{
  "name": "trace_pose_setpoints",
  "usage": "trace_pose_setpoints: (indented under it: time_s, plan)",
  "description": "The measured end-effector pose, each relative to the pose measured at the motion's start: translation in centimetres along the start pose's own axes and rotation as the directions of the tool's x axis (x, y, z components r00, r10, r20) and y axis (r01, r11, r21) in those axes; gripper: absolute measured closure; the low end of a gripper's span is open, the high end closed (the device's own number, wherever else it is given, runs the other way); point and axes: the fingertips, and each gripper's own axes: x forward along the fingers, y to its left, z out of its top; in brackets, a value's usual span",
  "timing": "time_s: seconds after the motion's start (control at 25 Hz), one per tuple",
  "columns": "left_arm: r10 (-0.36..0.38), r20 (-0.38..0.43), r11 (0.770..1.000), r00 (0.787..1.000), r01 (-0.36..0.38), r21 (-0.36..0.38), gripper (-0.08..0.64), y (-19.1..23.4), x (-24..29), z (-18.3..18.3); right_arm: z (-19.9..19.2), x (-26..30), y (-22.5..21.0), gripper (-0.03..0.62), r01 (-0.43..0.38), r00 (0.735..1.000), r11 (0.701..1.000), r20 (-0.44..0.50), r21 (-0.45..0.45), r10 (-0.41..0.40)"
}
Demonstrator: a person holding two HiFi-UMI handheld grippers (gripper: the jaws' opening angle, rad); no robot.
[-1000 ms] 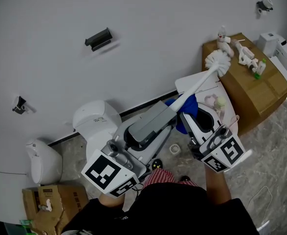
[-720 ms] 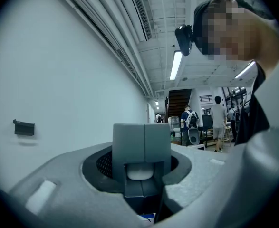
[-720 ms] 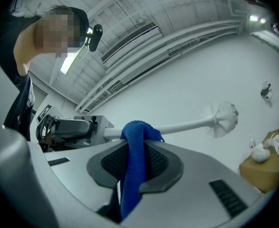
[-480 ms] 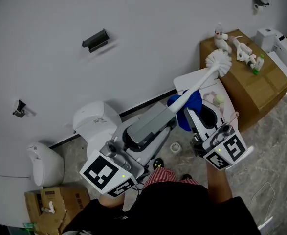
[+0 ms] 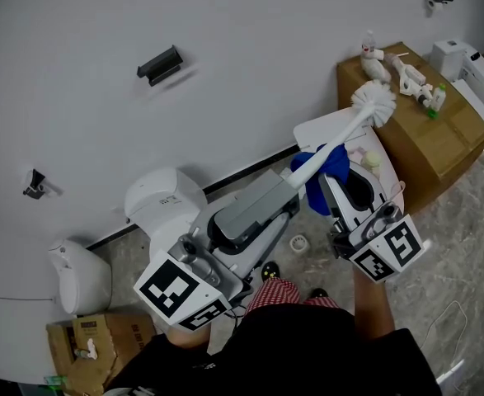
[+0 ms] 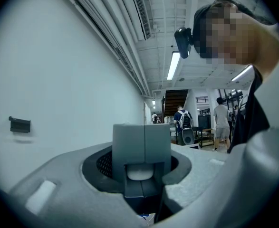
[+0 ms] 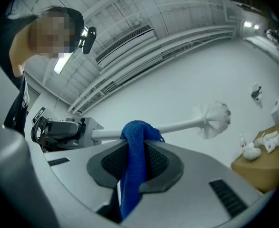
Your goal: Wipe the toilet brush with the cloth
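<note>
Toilet brush [image 5: 341, 135] was clamped in left tongs [image 5: 288, 190], cloth [image 5: 327, 166] pinched over it by right tongs [image 5: 331, 185]; best drawn snugly away from the left tongs

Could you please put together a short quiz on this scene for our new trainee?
1. True or false: the blue cloth lies on the cardboard box.
2. Which one grips the handle end of the toilet brush? A) the left hand-held gripper B) the right hand-held gripper C) neither
3. Fill in: the cloth is wrapped round the brush's ___, not its bristle head.
Key: 1 false, it is clamped in the right hand-held gripper; 2 A; 3 shaft.
</note>
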Motion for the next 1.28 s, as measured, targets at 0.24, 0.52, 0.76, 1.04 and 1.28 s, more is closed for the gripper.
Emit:
trace_pose_setpoints:
  time_s: [0.24, 0.52, 0.76, 1.04, 1.28]
  plan:
    - [-0.013, -0.011, 1.000, 1.000, 0.013, 0.000, 0.397, 0.1, -0.3, -0.3, -0.2, -0.1, -0.3, 0.526, 0.023, 1.000, 1.000, -0.003, 0.007, -0.023]
    - [-0.023, -0.012, 1.000, 1.000, 0.023, -0.002, 0.397, 0.1, -0.2, -0.3, 0.1, -0.3, -1.3, 0.526, 0.050, 0.999, 0.999, 0.004, 0.009, -0.050]
    - [-0.027, -0.016, 1.000, 1.000, 0.026, -0.003, 0.397, 0.1, -0.2, -0.4, 0.2, -0.4, -1.7, 0.526, 0.059, 0.998, 0.998, -0.001, 0.007, -0.059]
    - [-0.043, -0.003, 0.999, 0.999, 0.043, 0.022, 0.397, 0.1, -0.3, -0.3, 0.4, -0.5, -2.4, 0.526, 0.081, 0.997, 0.997, 0.006, 0.011, -0.081]
    - [-0.059, -0.003, 0.998, 0.998, 0.059, 0.032, 0.397, 0.0, -0.2, -0.3, 0.7, -0.8, -3.0, 0.526, 0.105, 0.994, 0.994, 0.009, 0.006, -0.105]
